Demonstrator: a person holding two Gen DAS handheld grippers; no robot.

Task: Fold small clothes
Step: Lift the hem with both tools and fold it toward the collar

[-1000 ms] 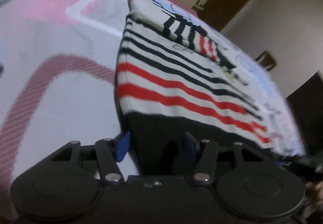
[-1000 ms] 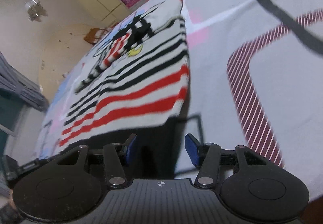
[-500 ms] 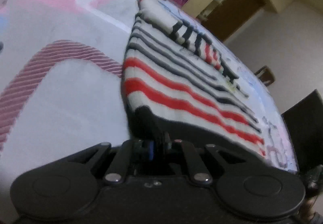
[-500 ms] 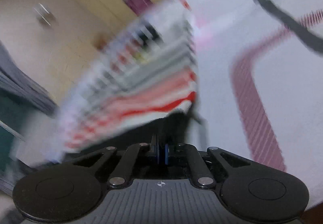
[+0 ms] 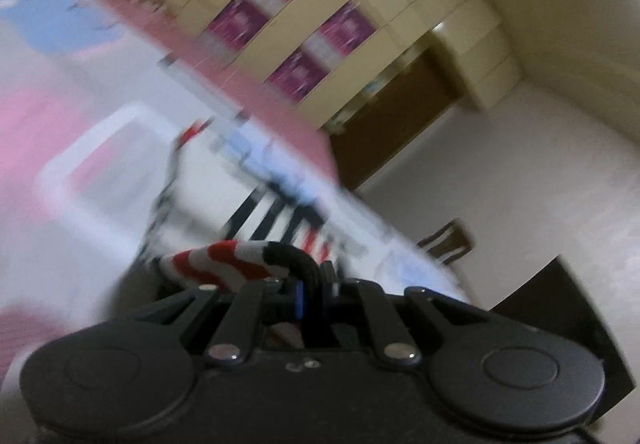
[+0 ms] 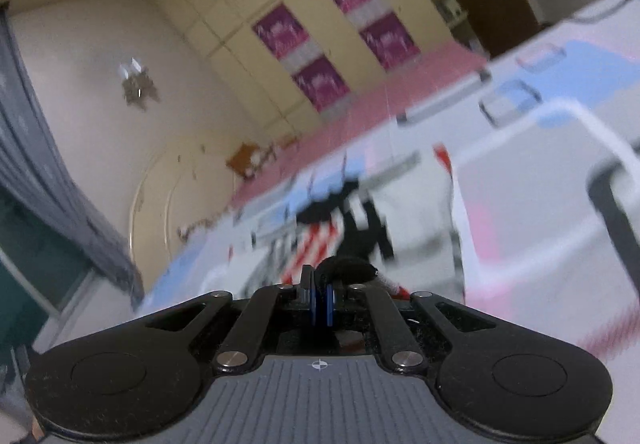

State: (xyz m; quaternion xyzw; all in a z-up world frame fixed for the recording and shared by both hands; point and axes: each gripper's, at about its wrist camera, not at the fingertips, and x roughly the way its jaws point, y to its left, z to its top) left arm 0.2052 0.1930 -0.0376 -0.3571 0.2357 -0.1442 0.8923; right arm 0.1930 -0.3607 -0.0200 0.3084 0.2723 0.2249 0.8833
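Room: cream wardrobe [image 5: 360, 24] with purple panels fills the upper centre of both wrist views, where a second ago patterned bedding filled nearly the whole frame. Both cameras have tipped up and away from the bed.

Bed [image 5: 80, 148]: printed cover in white, pink and pale blue, now pushed to the left half of the left view and the right half of the right view, heavily blurred.

Striped garment [image 5: 224, 264]: small top, white with red and black bands and a black hem. A second ago it lay flat on the bed with the hem nearest both tools. Now the hem is bunched and raised at the lower centre of each view, a red-and-white roll just left of the left tool's tips; the far part, with its printed panel, lies blurred on the bed at mid-frame.

Left gripper [image 5: 310, 294]: jaws closed down to a thin slit on the black hem; a second ago they stood apart on either side of it.

Right gripper [image 6: 320, 302]: jaws pressed together on a fold of black hem [image 6: 346, 266], blue pads almost touching; likewise apart a second ago.

Reading: both hem corners are taken and lifted, so the bottom-to-top fold appears to be under way, with laying the hem over the far part not yet done.
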